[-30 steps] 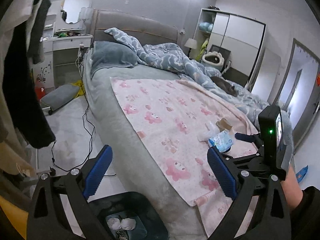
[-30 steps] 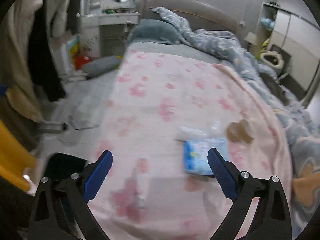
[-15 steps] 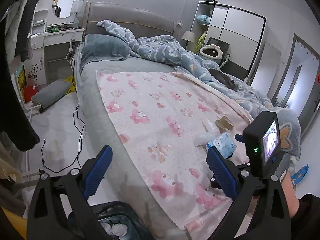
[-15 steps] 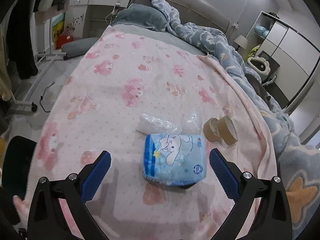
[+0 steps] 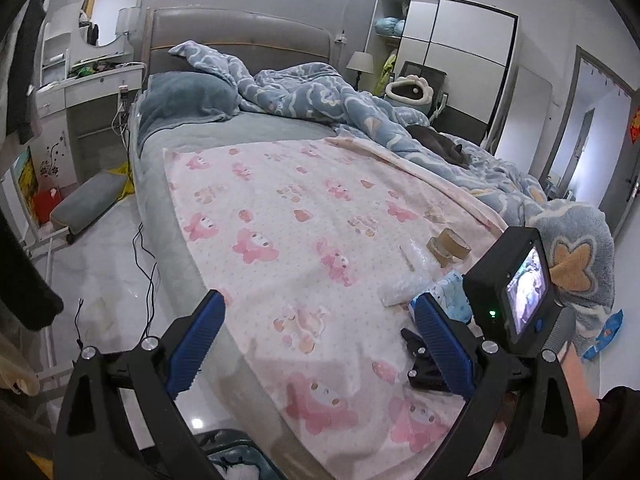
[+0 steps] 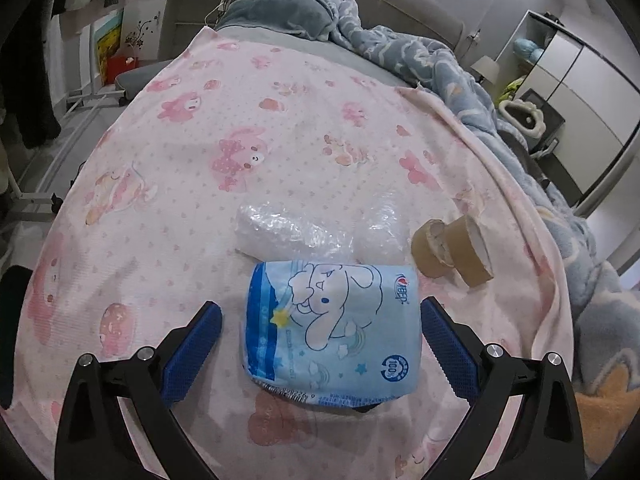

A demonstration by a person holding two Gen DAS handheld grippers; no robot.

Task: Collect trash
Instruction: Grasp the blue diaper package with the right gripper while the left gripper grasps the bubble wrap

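A blue cartoon-printed tissue pack lies on the pink blanket, between the blue fingers of my right gripper, which is open and low over it. Just beyond the pack sits crumpled clear bubble wrap, and to its right two brown tape rolls. My left gripper hovers open over the bed's near edge with nothing in it. In the left wrist view the tissue pack, bubble wrap and tape rolls lie behind the right tool's camera body.
A dark bin with white waste stands on the floor under the left gripper. A rumpled blue duvet covers the bed's far side, with a dark cat on it. Cables trail over the floor. A blue wrapper lies at right.
Both grippers moved forward over the bed. The right one dropped toward the tissue pack, which now sits between its open fingers. The bin slid to the bottom edge of the left view.
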